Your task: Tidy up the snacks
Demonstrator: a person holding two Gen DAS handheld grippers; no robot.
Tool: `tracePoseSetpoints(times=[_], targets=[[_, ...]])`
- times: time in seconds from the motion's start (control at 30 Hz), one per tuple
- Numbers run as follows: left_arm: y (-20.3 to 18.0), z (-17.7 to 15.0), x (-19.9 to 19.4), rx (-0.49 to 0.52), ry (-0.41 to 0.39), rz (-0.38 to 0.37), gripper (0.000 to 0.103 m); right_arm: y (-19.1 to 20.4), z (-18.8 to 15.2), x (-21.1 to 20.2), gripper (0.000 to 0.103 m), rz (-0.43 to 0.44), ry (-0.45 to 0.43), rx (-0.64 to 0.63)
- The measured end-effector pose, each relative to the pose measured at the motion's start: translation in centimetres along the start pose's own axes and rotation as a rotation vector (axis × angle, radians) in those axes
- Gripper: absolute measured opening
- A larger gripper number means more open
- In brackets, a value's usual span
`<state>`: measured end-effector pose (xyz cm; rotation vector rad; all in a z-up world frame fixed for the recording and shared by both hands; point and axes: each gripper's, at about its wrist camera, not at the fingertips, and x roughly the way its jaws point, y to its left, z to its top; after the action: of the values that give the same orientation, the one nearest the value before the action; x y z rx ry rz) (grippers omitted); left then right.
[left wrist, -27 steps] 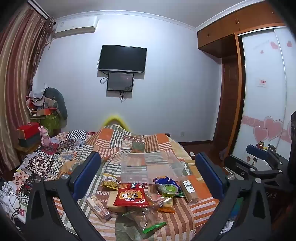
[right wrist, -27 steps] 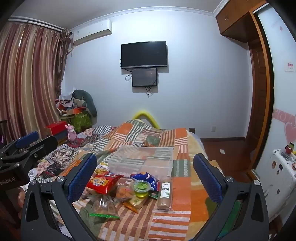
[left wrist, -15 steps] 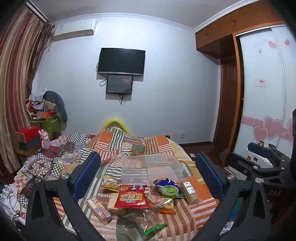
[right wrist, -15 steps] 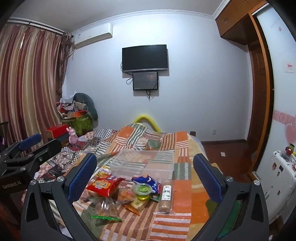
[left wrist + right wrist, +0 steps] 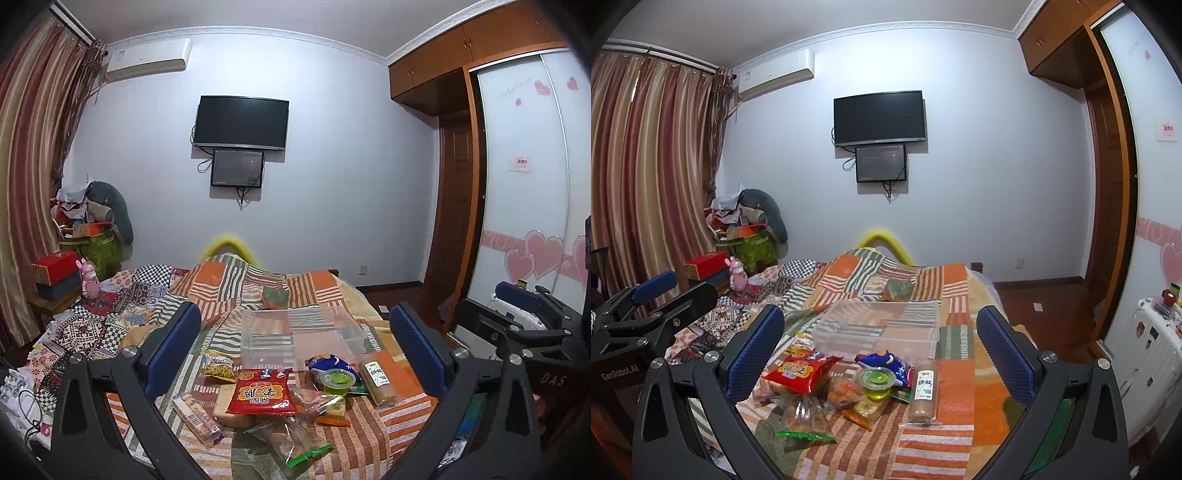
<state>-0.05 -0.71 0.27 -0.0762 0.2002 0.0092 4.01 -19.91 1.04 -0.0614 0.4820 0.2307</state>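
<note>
A pile of snacks lies on the near end of the bed: a red chip bag (image 5: 263, 392) (image 5: 798, 373), a blue packet (image 5: 330, 363) (image 5: 884, 363), a green jelly cup (image 5: 336, 381) (image 5: 877, 382), a brown biscuit roll (image 5: 377, 377) (image 5: 924, 392), and clear bags (image 5: 286, 439) (image 5: 802, 413). An empty clear plastic box (image 5: 301, 329) (image 5: 877, 325) sits just behind them. My left gripper (image 5: 295, 349) is open and empty, held above the snacks. My right gripper (image 5: 881, 350) is open and empty, likewise back from the pile.
The bed has a patchwork striped quilt (image 5: 236, 284). Boxes and a pink toy (image 5: 90, 278) stand on the left side. A wardrobe (image 5: 524, 184) and door are on the right. A TV (image 5: 241, 122) hangs on the far wall.
Both grippers have tilted up slightly, so the snacks and box sit a little lower in view. Nothing on the bed has moved.
</note>
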Motion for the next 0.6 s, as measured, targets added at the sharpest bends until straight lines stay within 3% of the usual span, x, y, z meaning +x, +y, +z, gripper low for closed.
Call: tracePoseSetpoints(times=[0.6], targets=[[0.08,-0.03,-0.11,-0.003,-0.01,-0.001,0.103,0.55,0.15,-0.37,0.103,0.007,-0.01,-0.009]])
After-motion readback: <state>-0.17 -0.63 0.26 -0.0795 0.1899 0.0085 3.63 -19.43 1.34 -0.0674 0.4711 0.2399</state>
